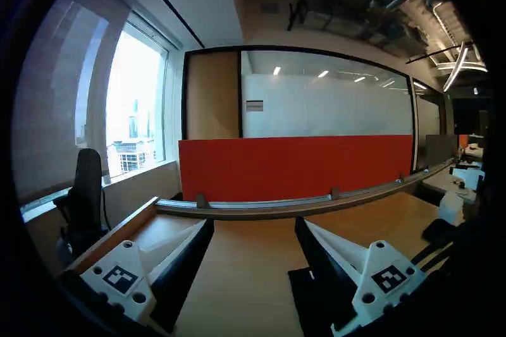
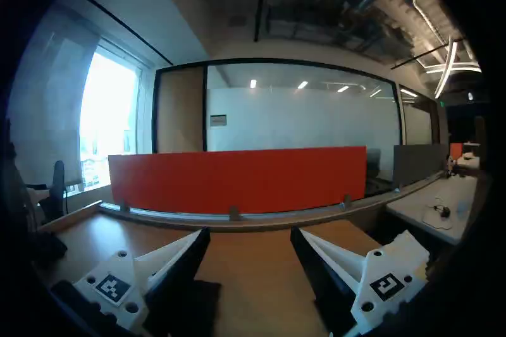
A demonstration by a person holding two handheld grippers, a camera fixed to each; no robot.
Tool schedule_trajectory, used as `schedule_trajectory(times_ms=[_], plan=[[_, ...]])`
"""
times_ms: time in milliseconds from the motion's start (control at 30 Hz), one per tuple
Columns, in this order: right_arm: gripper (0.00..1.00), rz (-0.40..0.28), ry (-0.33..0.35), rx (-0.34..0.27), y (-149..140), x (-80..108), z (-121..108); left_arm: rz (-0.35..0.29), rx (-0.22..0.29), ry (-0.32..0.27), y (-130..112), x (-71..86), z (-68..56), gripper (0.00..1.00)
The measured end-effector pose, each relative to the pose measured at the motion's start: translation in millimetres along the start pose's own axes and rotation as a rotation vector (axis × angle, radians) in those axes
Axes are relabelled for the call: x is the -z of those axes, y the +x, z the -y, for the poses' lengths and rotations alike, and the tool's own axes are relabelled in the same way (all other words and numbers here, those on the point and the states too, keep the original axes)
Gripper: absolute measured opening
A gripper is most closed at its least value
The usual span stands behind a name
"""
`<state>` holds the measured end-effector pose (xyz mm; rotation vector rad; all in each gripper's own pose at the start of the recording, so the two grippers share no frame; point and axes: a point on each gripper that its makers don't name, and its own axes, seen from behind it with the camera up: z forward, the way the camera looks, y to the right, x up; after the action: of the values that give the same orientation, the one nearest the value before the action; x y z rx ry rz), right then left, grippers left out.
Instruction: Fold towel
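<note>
The left claw [image 1: 253, 255], white plastic fingers with black inner pads, gapes wide and grips nothing; the right claw [image 2: 250, 261] does likewise. Under both runs the bare light-brown wooden table [image 1: 253, 293]. A flat dark patch [image 1: 298, 283] at bottom centre may be the towel; I cannot tell. Mid-frame stands a red partition screen [image 1: 291, 166]. Best to tilt both claws down, find two corners, then pinch.
</note>
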<state>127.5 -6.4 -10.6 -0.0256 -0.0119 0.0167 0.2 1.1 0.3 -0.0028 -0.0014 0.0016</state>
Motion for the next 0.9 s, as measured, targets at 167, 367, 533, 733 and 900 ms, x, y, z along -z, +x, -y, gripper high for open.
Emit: schedule_trajectory(times_ms=[167,367,533,733,900], plan=[[0.98,0.026,0.027,0.021,6.5,-1.1,4.8,0.021,-0.023,-0.036,-1.3,-1.4,-9.8,0.94],[0.98,0.065,0.084,0.055,6.4,0.7,17.3,0.066,-0.058,-0.100,-8.9,-0.2,-24.4,0.94],[0.98,0.107,0.169,0.101,1.4,5.0,34.9,0.115,-0.062,-0.175,-19.5,0.5,-39.5,0.95],[0.98,0.163,0.285,0.173,-11.0,10.8,57.0,0.148,-0.059,-0.253,-23.2,2.1,-55.2,0.94],[0.98,0.213,0.368,0.209,-22.4,15.1,70.3,0.181,-0.062,-0.309,-29.7,3.5,-65.0,0.94]])
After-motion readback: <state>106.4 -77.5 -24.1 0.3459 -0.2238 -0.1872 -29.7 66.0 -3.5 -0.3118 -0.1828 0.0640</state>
